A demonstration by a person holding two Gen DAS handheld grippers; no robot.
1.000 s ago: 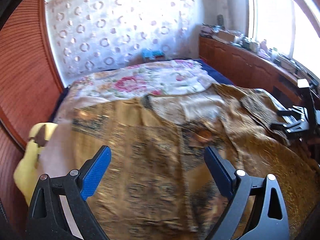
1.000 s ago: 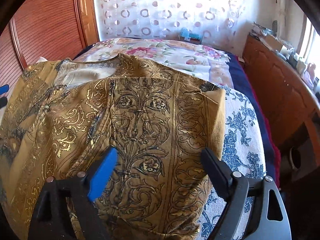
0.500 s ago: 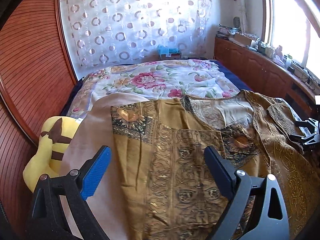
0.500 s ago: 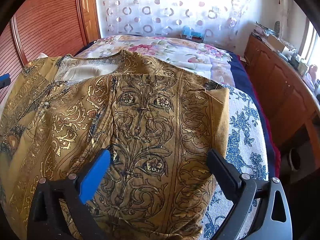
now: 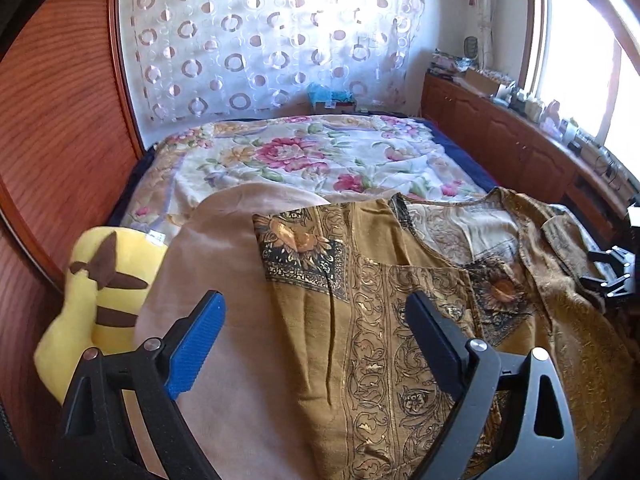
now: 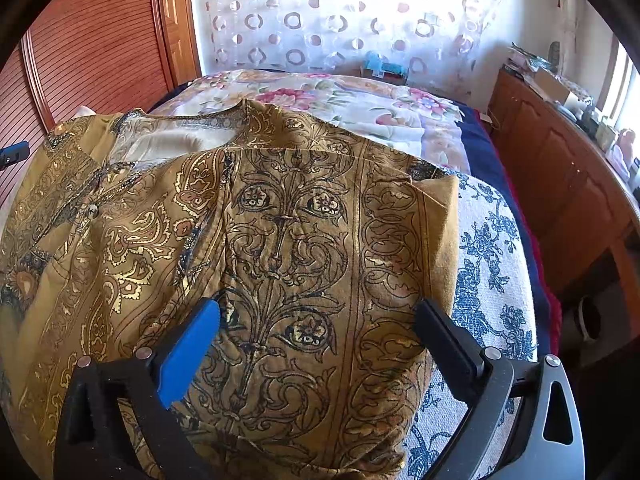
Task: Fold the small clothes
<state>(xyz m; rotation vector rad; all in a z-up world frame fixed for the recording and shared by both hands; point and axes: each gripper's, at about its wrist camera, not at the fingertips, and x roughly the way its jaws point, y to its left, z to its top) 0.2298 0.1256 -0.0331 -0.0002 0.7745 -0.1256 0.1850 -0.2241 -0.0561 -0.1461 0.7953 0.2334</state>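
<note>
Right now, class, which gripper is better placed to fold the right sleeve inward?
Right. The right gripper hangs open directly over the garment beside that sleeve's edge. The left gripper, also open, sits at the opposite edge.

I see the tunic [image 5: 372, 320] spread on the bed [image 5: 304, 152], its neckline toward the curtain [image 5: 260, 40]. Left of the tunic a plush toy [image 5: 96, 292] lies against the wall; right of it, the cabinet [image 5: 520, 140] runs along the bedside.
</note>
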